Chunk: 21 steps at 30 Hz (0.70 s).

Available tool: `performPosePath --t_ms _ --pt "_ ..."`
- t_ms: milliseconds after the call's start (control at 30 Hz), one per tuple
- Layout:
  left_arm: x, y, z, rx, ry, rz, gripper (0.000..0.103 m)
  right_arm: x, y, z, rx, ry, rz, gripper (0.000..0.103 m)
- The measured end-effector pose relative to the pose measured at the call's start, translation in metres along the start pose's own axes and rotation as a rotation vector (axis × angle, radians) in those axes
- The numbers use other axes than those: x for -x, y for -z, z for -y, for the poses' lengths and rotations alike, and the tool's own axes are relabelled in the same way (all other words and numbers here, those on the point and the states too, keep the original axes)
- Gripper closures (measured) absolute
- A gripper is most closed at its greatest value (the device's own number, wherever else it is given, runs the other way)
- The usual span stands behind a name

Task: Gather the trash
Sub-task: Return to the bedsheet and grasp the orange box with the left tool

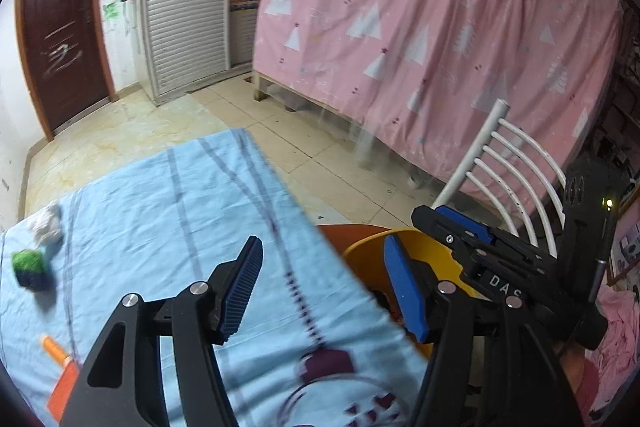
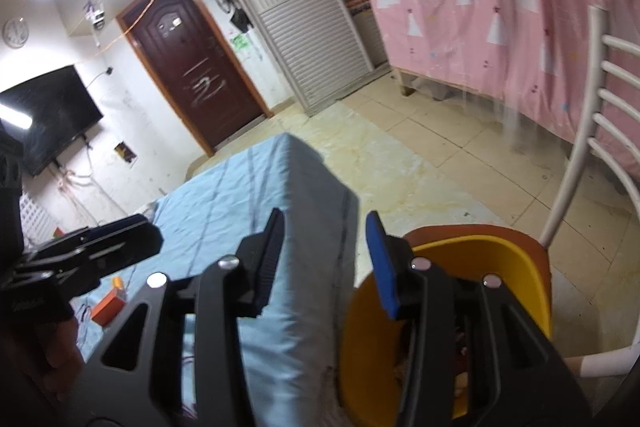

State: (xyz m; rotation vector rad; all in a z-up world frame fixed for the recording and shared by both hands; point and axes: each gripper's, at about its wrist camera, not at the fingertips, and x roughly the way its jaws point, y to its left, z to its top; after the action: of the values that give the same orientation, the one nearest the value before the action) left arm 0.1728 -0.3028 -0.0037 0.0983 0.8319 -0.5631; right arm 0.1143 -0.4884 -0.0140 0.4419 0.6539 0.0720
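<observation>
- Where the blue striped cloth (image 1: 168, 211) covers the table, three scraps lie near its left edge in the left wrist view: a crumpled white wad (image 1: 48, 225) farthest back, a green-and-dark crumpled piece (image 1: 30, 267) just in front of it, and an orange wrapper (image 1: 60, 371) nearest the camera, partly behind the gripper frame.
- The left gripper (image 1: 322, 291) hangs above the cloth's right edge with its jaws spread wide and nothing between them; its left finger is over the cloth, its right finger over the bin.
- The yellow bin (image 1: 436, 251) sits just beside the table's right edge, on a brown-seated chair (image 1: 504, 167) with a white slatted back.
- The right gripper (image 2: 324, 259) is also spread apart and holds nothing; it straddles the table corner and the bin's rim (image 2: 480, 245).
- Inside the bin some reddish clutter shows, too hidden to name.
- A pink tree-patterned curtain (image 1: 420, 27) fills the right background.
</observation>
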Motion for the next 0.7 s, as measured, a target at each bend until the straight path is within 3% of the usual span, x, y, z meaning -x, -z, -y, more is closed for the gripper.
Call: performPosePath --t_ms 233,700 --pt "0.026 0.021 -0.052 0.061 -0.053 0.012 0.047 -0.012 0.002 -0.044 0.066 -0.039 -0.024 0.057" --pt "0.066 0.064 -0.146 0.120 -0.172 0.014 0.046 -0.037 0.015 -0.120 0.189 -0.101 -0.086 0.055"
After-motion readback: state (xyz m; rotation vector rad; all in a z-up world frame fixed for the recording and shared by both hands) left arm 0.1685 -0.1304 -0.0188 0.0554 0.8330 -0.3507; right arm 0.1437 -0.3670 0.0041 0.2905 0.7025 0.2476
